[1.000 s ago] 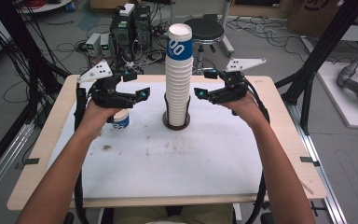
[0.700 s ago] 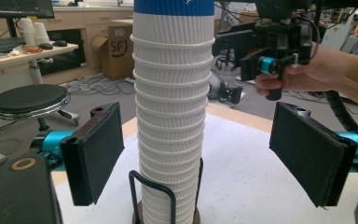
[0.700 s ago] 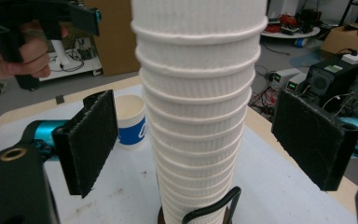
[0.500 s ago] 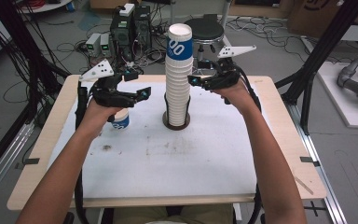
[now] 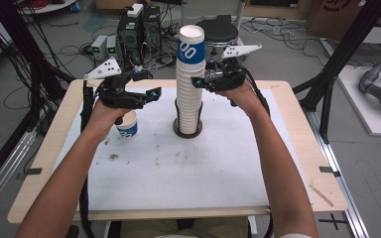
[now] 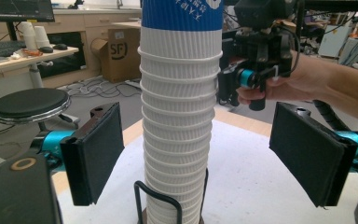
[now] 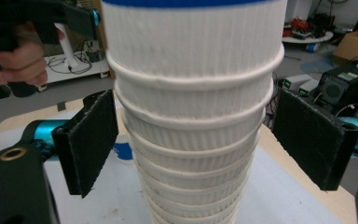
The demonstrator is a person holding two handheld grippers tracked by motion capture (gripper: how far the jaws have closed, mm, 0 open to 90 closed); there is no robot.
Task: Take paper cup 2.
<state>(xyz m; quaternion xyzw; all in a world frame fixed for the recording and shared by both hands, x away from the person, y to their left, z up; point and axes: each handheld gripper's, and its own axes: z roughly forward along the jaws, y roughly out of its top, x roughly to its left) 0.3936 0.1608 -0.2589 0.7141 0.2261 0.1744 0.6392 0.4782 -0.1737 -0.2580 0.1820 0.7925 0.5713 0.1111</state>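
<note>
Tall cup stack (image 5: 189, 84) stands straight up in its holder, mid table. Right gripper (image 5: 202, 81) is nearer, up by the top cups, jaws wide open w/ the stack between them, not squeezing. Left gripper (image 5: 151, 94) is open too

We counted one tall stack of paper cups (image 5: 189, 84) in one wire holder (image 5: 187, 130), too many cups in it to number exactly, and one single cup (image 5: 127, 125) apart on the one white table (image 5: 178, 183). We counted two grippers.

White ribbed cup stack (image 5: 189, 84), blue-banded top
</note>
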